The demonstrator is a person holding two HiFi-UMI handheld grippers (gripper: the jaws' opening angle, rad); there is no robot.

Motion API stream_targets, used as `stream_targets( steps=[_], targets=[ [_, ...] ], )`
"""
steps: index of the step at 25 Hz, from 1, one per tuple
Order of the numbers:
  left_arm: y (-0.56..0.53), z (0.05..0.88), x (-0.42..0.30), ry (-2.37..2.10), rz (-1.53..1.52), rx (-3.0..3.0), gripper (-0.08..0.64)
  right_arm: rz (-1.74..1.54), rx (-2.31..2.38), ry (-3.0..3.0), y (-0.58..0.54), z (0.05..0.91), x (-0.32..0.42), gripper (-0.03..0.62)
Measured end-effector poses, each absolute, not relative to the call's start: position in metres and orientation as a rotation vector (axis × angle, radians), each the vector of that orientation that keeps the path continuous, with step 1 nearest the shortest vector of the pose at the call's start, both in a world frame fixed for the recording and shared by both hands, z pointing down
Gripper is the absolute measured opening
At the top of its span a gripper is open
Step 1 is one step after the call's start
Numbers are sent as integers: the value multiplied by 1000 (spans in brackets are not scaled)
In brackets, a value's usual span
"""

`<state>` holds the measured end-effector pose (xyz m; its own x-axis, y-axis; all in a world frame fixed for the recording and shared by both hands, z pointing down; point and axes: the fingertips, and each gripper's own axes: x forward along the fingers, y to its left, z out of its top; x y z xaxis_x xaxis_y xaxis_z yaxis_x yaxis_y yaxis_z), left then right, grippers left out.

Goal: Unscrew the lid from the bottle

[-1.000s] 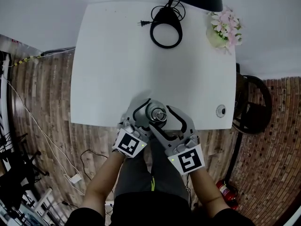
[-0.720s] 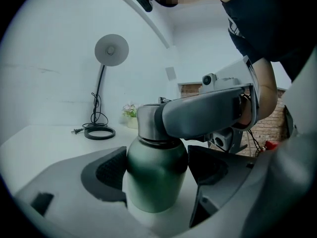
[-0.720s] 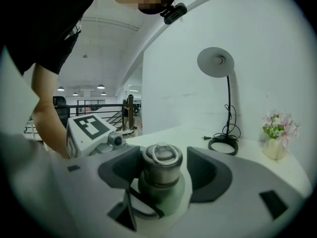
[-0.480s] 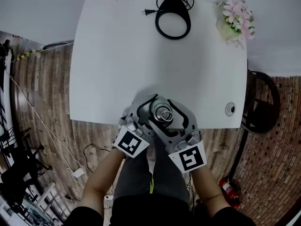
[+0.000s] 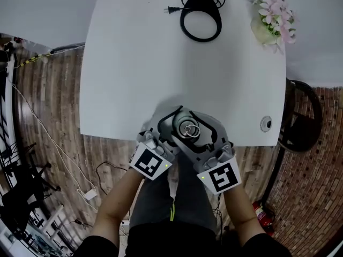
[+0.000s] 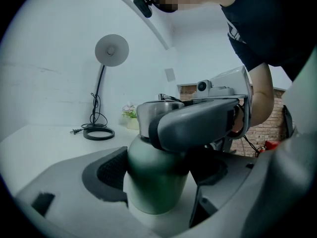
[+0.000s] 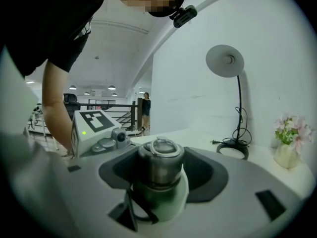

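A pale green metal bottle [image 6: 156, 182] with a steel lid [image 5: 187, 128] stands at the near edge of the white table [image 5: 134, 63]. My left gripper [image 6: 158, 177] is shut on the bottle's body, its pads low on the sides. My right gripper [image 7: 161, 172] comes in from the right, higher up, with the lid [image 7: 159, 157] in the hollow of its pads. Its jaws have just been closing a little around the lid. A narrow gap still shows on the lid's right side, so the jaws stand open. One right finger [image 6: 198, 125] crosses the left gripper view and hides part of the lid.
A desk lamp with a black ring base and cord [image 5: 201, 20] stands at the table's far edge. A pot of pink flowers [image 5: 273, 25] is at the far right corner, a small round fitting [image 5: 265, 123] near the right front. A dark chair [image 5: 300, 116] is beside the table.
My right gripper has slid in from the right so that the lid now sits between its jaws. The left gripper and the bottle have stayed put.
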<state>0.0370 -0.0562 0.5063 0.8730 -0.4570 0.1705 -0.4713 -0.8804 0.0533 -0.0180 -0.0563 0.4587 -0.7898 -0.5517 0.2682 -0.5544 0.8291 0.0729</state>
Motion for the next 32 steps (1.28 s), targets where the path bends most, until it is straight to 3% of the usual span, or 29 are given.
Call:
stream_targets(
  steps=[15, 27, 32],
  targets=[
    [-56, 506, 36, -729, 237, 2954, 367, 4, -28, -2803, -39, 460, -26, 272],
    [-57, 506, 37, -736, 235, 2955, 367, 41, 51, -2819, -40, 461, -21, 279],
    [-57, 507, 37, -746, 232, 2951, 367, 178, 309, -2890, -44, 458, -9, 291]
  ],
)
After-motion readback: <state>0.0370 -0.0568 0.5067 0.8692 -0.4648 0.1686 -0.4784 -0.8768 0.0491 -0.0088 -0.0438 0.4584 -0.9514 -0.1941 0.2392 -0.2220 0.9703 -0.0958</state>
